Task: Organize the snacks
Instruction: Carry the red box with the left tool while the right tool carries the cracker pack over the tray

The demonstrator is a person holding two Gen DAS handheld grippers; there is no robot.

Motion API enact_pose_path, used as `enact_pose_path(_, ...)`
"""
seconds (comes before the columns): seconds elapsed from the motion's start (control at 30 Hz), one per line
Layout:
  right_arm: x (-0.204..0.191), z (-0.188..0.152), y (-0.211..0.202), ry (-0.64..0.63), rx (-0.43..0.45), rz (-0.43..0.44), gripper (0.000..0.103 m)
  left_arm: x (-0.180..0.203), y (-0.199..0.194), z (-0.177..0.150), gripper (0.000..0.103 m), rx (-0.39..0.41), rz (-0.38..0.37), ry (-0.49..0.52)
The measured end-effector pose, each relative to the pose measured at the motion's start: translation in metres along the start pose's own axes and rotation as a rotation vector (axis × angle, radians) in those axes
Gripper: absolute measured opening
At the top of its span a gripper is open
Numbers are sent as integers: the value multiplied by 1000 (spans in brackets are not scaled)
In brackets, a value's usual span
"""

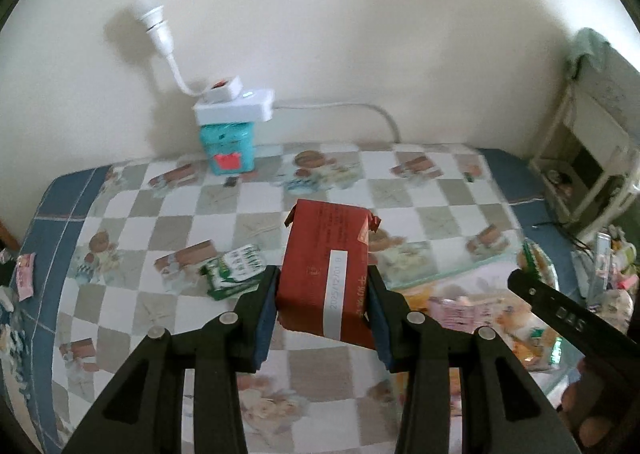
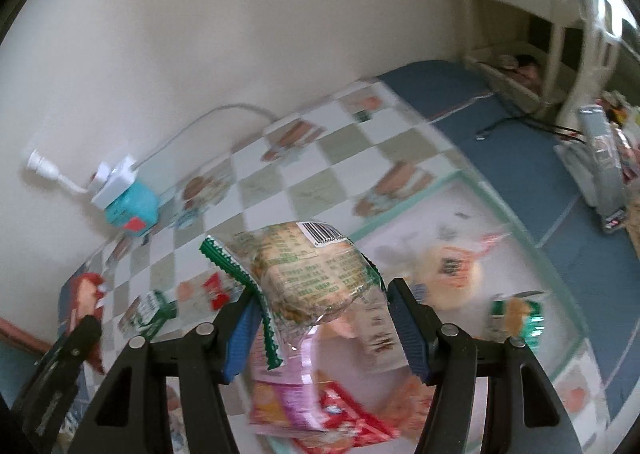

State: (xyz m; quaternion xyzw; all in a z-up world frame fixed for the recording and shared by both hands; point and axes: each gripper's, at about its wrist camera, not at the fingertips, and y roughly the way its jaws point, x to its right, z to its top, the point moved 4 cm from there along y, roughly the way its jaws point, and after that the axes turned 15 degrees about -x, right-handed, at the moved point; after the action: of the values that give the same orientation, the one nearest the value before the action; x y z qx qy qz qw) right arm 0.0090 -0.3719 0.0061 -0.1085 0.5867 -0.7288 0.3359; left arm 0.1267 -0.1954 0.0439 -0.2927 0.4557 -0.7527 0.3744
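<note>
Checkered vinyl tablecloth point(image 1: 168, 210), grey and white squares with printed cartoon bears and a blue border, covers the table against a plain cream wall; a white power strip point(image 1: 234, 104) sits on a teal box point(image 1: 228, 150) at the back. My left gripper point(image 1: 323, 306) is clamped on a red-brown foil snack pack point(image 1: 326, 258), block-shaped, crimped at the far end, white date strip down its face; it hangs clear of the cloth. My right gripper point(image 2: 318, 318) is closed across a clear-wrapped round cake with green zigzag seals point(image 2: 308, 270), barcode on top, film crinkly and soft, so I judge it will deform under squeeze. Below it sits a shallow clear tray with a pale green rim point(image 2: 516, 210) that already holds several snacks: a pink pouch point(image 2: 288, 386), a red pouch point(image 2: 352, 422), a round orange-labelled cake point(image 2: 448, 274), a small green pack point(image 2: 518, 318). Blur hides the finer print. Progress, as I read it: roughly midway, tray partly filled, two items in hand. Left to do: a green-and-white flat sachet point(image 1: 236, 270) lies loose on the cloth, and a small pink packet point(image 1: 25, 274) sits at the left edge.
</note>
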Motion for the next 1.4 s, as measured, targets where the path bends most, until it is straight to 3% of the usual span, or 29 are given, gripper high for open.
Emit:
enact_pose_path(0.23, 32, 4, -7, 70, 6, -28, 66, 50, -4, -11, 43, -8, -49, 112)
enact_pose_path(0.63, 62, 3, -2, 123, -45, -43, 66, 126, 25, -42, 43, -117, -78, 306)
enact_pose_path(1.2, 73, 0, 8, 134, -111, -75, 66, 144, 58, -62, 44, -234, -65, 340)
enact_pose_path(1.4, 75, -3, 19, 131, -150, -87, 67, 148, 61, -64, 44, -239, -50, 358)
